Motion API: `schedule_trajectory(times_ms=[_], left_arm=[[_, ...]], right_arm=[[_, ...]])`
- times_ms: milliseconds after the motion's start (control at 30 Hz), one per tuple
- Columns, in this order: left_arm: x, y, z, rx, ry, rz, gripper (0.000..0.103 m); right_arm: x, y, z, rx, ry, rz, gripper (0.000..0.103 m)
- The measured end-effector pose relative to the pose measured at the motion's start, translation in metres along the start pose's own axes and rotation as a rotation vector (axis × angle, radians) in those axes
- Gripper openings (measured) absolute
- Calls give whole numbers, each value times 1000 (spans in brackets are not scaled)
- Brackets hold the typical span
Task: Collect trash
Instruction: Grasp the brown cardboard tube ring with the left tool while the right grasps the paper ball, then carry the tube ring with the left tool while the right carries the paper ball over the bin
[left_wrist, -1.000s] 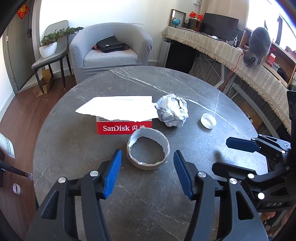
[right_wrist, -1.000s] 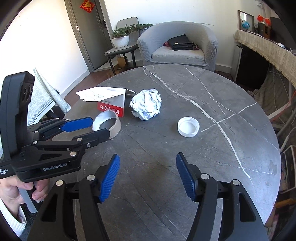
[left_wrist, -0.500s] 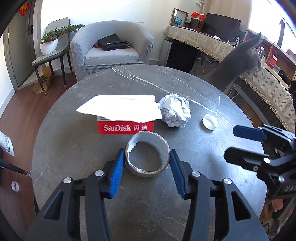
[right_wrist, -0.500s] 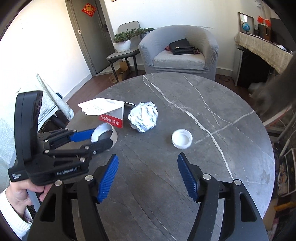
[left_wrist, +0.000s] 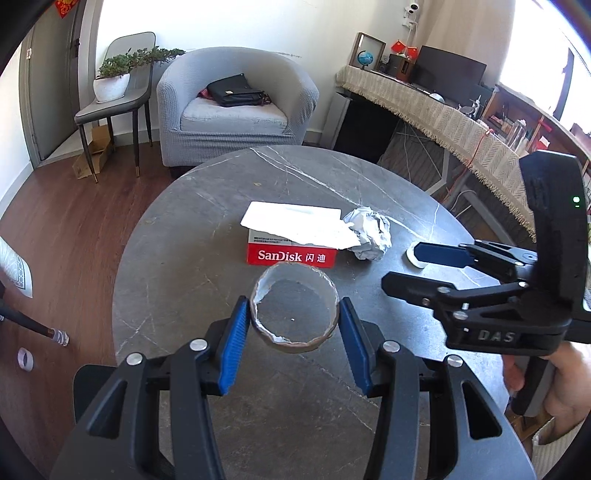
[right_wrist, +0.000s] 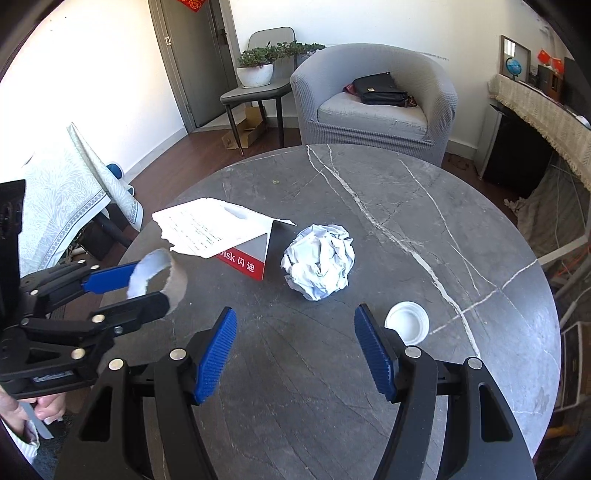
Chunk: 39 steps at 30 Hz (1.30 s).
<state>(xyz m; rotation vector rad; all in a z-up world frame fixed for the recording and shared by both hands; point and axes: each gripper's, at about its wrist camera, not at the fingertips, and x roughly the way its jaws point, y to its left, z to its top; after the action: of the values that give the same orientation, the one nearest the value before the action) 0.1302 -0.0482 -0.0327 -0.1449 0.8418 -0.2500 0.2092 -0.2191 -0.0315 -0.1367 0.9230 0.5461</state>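
Note:
My left gripper (left_wrist: 293, 325) is shut on a cardboard tape ring (left_wrist: 295, 341) and holds it lifted above the round grey table (left_wrist: 177, 266); the ring also shows in the right wrist view (right_wrist: 159, 273). A crumpled white paper ball (right_wrist: 319, 262) lies mid-table, next to a red SanDisk box (right_wrist: 245, 264) with a torn white paper sheet (right_wrist: 210, 230) on top. A white bottle cap (right_wrist: 408, 319) lies just right of my right gripper (right_wrist: 295, 349), which is open and empty above the table.
A grey armchair (right_wrist: 373, 99) with a black bag stands behind the table. A chair with a potted plant (right_wrist: 258, 70) is at the back left. A cloth-covered counter (left_wrist: 443, 110) runs along the right. Wooden floor surrounds the table.
My left gripper closed on the tape ring and lifted it off the table. The right gripper moved toward the bottle cap. The cat jumped off the counter and left view.

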Motion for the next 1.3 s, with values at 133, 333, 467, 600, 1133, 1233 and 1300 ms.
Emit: schedule_trajectory(times_ms=[133,333,467,600,1133,1233,1300], left_arm=[[-4,-2,-1,6,0,-11,52],[-8,0,-4,8,4,-32,52],[-12,-1,-5,6,6,-52,52],[-18,2,-7,13,1,-55,52],[-38,24,-11,20,-10,-60,52],[-43,27,-12,14,-13,-66,52],[-46,30,-13,-6,-12,-79,52]], right_arm=[[6,0,6,2,1,-14,67],[17,0,12,16,3,-33,66],[25,-1,14,25,15,-47,63],[32,-1,17,27,26,-74,61],[38,-14,25,86,20,-113,46],[19,-10,15,107,21,-122,46],[8,-3,5,127,32,-97,46]])
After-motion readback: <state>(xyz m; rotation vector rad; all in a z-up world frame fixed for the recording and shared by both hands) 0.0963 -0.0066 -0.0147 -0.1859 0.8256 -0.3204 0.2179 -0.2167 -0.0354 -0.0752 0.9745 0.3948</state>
